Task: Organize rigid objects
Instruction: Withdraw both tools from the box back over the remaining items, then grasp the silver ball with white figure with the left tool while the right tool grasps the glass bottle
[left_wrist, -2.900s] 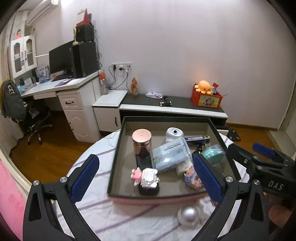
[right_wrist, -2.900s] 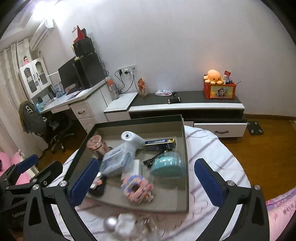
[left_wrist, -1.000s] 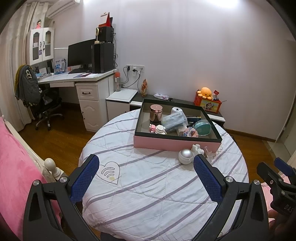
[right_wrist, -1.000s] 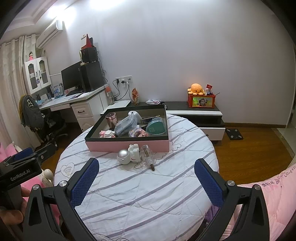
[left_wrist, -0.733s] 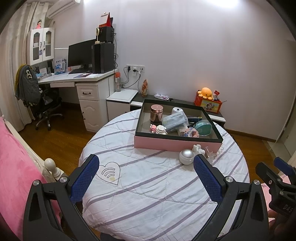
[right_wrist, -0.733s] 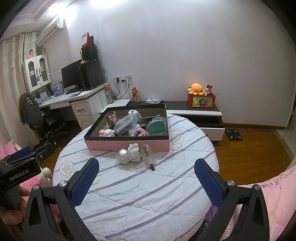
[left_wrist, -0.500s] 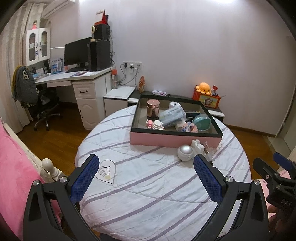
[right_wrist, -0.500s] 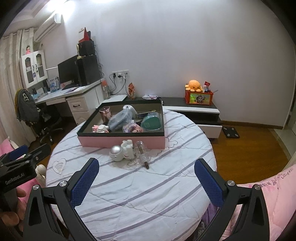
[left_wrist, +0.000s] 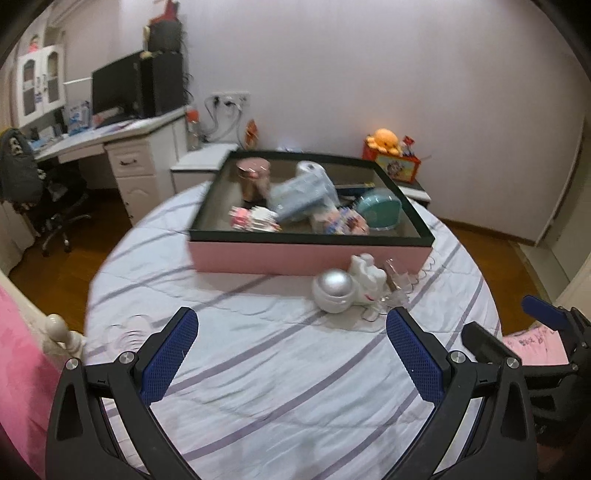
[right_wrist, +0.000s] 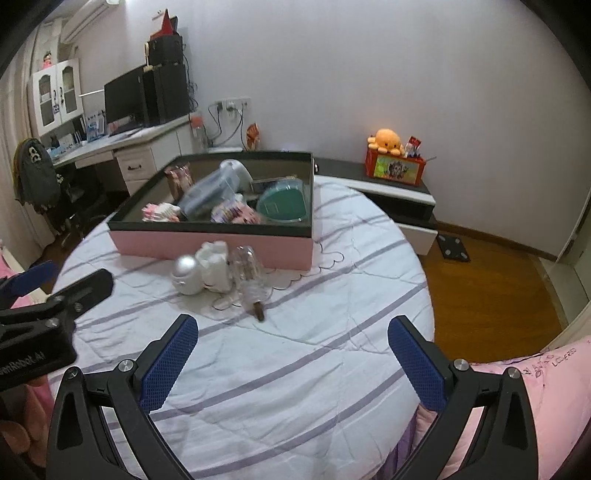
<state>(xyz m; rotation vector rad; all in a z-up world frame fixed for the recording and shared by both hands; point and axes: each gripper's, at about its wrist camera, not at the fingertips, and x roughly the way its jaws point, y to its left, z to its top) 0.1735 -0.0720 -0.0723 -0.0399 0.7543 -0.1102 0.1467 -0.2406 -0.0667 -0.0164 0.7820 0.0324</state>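
Two claws hang nearest, the left claw and the right claw, both spread wide and empty above bare striped cloth at the near rim of the round table, leaving open room ahead. Farther on, a silver ball, a white figure and a clear bottle lie touching, just before the pink box, whose dark-rimmed tray is crowded.

"GenRobot.AI" on left tool
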